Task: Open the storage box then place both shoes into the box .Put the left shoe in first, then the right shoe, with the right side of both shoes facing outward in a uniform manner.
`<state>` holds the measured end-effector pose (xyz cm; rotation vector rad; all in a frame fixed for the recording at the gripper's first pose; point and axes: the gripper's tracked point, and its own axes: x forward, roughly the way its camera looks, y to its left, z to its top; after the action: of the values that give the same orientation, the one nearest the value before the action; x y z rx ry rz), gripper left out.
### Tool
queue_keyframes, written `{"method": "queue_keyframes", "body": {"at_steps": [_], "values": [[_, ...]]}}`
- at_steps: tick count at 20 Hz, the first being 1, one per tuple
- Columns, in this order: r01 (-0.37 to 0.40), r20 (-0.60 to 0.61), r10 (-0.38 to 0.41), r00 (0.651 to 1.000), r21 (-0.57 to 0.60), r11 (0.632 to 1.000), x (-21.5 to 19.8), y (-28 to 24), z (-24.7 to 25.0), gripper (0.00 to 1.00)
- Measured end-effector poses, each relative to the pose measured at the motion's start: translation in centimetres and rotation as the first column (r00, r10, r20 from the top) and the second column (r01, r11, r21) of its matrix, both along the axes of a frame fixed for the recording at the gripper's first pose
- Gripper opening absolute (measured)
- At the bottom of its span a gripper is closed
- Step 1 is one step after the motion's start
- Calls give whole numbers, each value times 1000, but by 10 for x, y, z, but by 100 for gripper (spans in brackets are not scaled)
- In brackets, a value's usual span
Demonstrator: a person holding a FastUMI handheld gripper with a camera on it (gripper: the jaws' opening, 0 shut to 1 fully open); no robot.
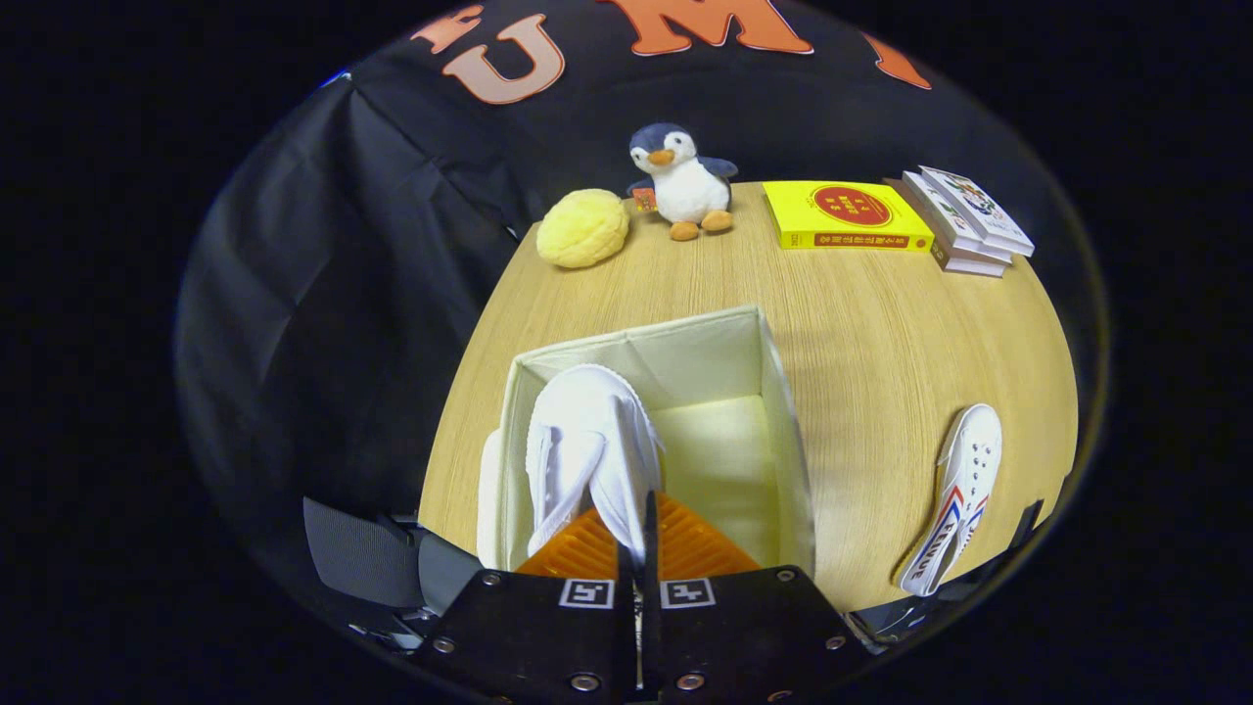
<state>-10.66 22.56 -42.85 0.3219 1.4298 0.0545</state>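
So the storage box is already open, sitting on the wooden table right ahead of the fingers. The gripper is pinched nearly shut on the first shoe, both fingers squeezing a thin bit of its fabric, and the shoe hangs inside the box against its 9 o'clock wall. I'd guess that's the left shoe going in, but honestly can't tell left from right from this angle, or whether it's resting on the box floor yet.

The other shoe is lying on its side on the table, out at about 3 o'clock from the box, well apart from it and untouched.

So roughly: lid step done, shoe one mid-placement, shoe two still to do. Penguin plush, yellow ball and books sit off at 12 o'clock, out of the way.
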Motion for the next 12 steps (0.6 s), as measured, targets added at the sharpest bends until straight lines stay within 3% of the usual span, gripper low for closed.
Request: {"method": "queue_keyframes", "body": {"at_steps": [12], "values": [[129,-116,-129,985,-11,992,-13,24,-65,4]]}}
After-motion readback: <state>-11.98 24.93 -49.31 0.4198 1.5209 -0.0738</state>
